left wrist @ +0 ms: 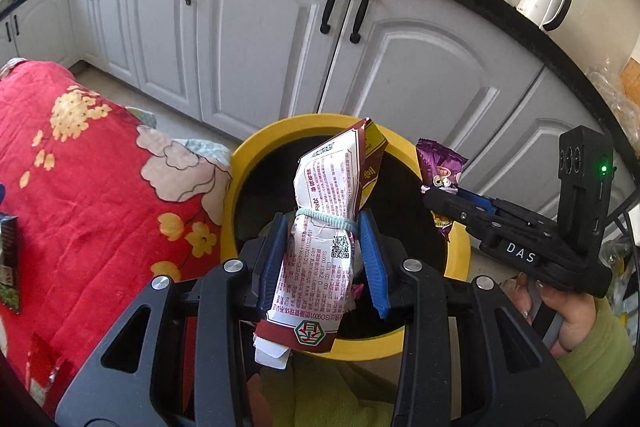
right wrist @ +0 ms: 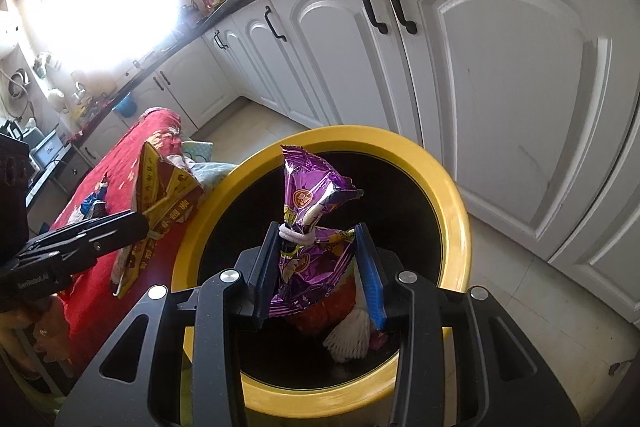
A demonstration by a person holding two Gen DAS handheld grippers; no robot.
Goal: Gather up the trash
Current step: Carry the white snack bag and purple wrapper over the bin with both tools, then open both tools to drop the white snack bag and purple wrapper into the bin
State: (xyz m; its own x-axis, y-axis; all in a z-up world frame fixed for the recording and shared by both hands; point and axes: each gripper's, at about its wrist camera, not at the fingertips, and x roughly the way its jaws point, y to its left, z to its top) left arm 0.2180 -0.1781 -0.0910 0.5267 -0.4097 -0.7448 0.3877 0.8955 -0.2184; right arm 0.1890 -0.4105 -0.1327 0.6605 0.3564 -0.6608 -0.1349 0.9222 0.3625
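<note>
Left wrist view shows the left gripper (left wrist: 326, 251) pinching a white packet (left wrist: 324, 227) above the yellow bin (left wrist: 248, 163), the right gripper (left wrist: 430, 193) at 3 o'clock pinching a purple wrapper (left wrist: 438, 167); better release both only over the dark opening.

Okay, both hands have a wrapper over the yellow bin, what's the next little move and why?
Probably open both tongs and let go. The left tongs grip the red and white packet and the right tongs grip the purple wrapper, both above the yellow bin, whose dark opening lies right below them, so both should drop inside.
</note>
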